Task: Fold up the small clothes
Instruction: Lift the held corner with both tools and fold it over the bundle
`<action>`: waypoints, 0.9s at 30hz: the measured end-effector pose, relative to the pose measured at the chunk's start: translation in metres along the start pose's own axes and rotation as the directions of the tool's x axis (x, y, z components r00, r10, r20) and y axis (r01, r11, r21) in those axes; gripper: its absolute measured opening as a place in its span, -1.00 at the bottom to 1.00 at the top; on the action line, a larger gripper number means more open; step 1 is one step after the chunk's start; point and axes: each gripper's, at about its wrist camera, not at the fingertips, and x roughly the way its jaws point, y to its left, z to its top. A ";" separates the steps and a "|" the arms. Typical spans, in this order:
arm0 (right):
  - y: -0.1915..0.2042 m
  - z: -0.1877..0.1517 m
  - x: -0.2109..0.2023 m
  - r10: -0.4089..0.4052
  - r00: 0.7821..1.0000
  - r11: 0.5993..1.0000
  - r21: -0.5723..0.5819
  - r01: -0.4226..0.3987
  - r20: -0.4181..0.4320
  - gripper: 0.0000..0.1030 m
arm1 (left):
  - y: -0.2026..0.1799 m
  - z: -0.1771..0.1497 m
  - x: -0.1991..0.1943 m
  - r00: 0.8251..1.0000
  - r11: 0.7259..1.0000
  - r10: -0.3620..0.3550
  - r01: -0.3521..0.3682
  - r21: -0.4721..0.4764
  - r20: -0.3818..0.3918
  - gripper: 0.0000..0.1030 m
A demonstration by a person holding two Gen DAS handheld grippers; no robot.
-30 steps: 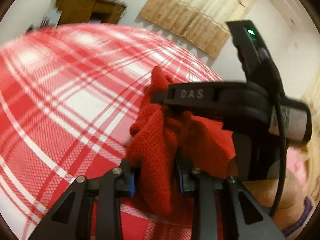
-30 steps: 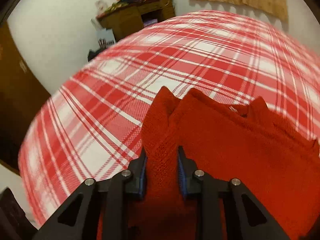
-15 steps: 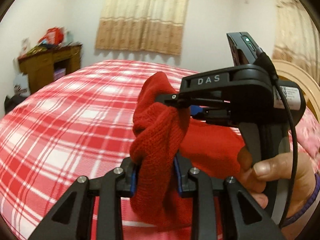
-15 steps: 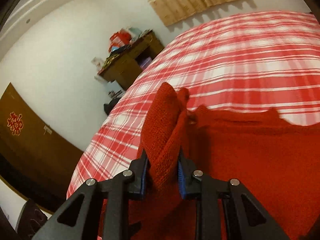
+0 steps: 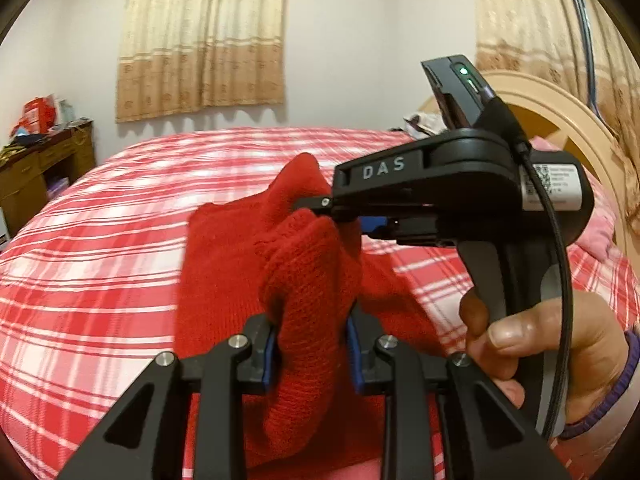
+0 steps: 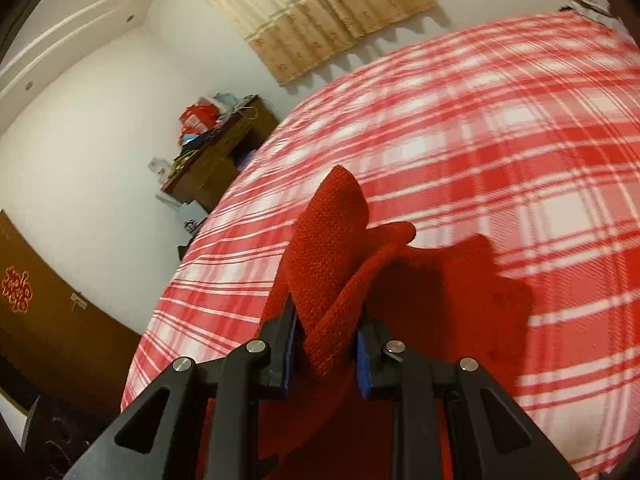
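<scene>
A red knitted garment (image 5: 224,280) hangs over the red and white plaid bed (image 5: 100,248), lifted off it by both grippers. My left gripper (image 5: 310,354) is shut on a bunched fold of the knit, which bulges out above the blue pads. In the left wrist view my right gripper (image 5: 340,210), held by a hand (image 5: 548,344), is shut on another part of the same garment just beyond. The right wrist view shows the right gripper (image 6: 326,354) with a thick rolled edge of the red knitted garment (image 6: 332,256) clamped between its pads; the rest drapes down to the right.
A wooden desk (image 5: 36,172) piled with clutter stands left of the bed, also in the right wrist view as the desk (image 6: 216,152). Beige curtains (image 5: 204,36) hang on the far wall. A rounded wooden headboard (image 5: 568,120) and a pink pillow (image 5: 596,232) are at right.
Both grippers have risen and rolled level with the garment held in them. It has come up off the bed and now hangs stretched between them.
</scene>
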 end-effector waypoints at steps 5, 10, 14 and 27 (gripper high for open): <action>-0.048 -0.009 -0.005 -0.010 1.000 0.997 0.074 0.010 -0.008 -0.53 | -0.023 -0.007 0.018 0.998 0.999 -0.017 0.020 0.044 -0.057 -0.44; -0.075 -0.021 0.001 -0.001 1.000 0.992 0.123 0.004 -0.027 -0.53 | -0.041 -0.016 0.026 0.995 0.996 -0.010 0.019 0.084 -0.099 -0.44; -0.088 -0.026 -0.001 0.030 0.999 0.987 0.156 -0.025 -0.025 -0.52 | -0.047 -0.020 0.024 0.994 0.995 -0.008 0.019 0.098 -0.107 -0.39; -0.073 -0.066 -0.096 -0.113 0.991 0.985 0.141 0.103 0.070 -0.29 | -0.022 -0.059 -0.039 0.985 0.988 -0.096 0.112 0.107 -0.145 0.29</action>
